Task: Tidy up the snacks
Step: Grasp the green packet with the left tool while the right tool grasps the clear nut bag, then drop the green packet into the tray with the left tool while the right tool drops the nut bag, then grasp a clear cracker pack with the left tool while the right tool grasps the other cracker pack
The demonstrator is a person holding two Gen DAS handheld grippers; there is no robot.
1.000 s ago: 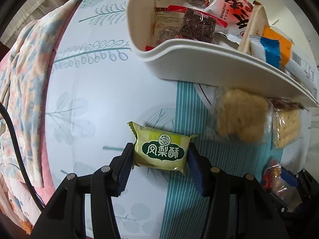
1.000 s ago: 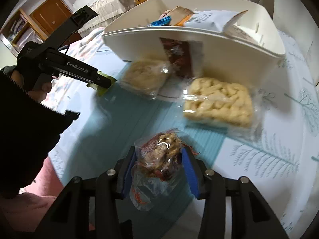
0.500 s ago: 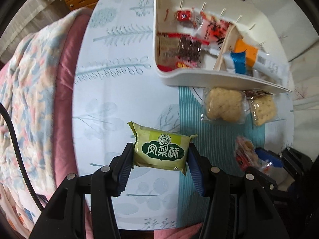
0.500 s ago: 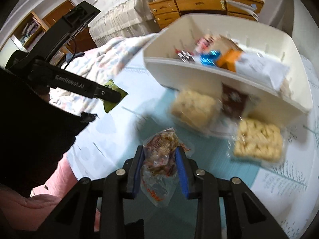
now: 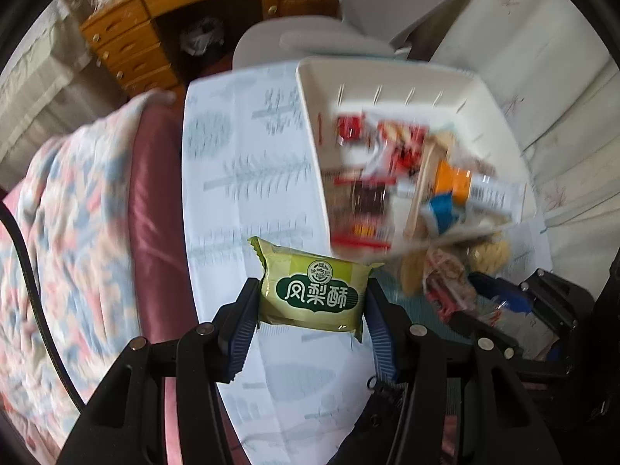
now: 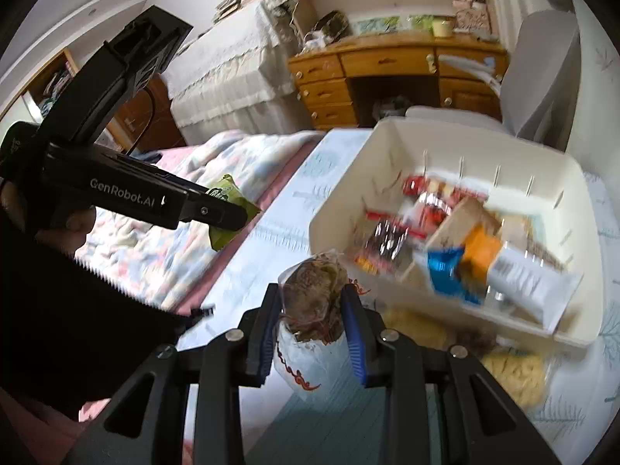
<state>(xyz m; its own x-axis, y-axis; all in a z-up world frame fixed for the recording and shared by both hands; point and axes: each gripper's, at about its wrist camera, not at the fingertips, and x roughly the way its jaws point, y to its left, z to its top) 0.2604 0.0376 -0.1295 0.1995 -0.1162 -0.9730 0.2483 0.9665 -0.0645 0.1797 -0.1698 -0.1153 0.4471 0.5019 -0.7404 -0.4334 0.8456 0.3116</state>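
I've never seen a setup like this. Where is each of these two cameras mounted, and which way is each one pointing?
Left wrist view: sits on the left gripper, looking steeply down its black fingers at the green pineapple-cake packet it clamps, above the leaf-print tablecloth.
Right wrist view: sits on the right gripper, angled down over its clear snack bag towards the white plastic bin; a black sleeve shows.
Shared: the bin, both snacks, and each other's gripper.

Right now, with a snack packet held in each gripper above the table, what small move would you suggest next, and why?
Probably carry the left gripper and its green pineapple-cake packet over the white bin and release: the packet hangs clear of the table, the bin is open-topped, and the right gripper holds its clear snack bag beside it.
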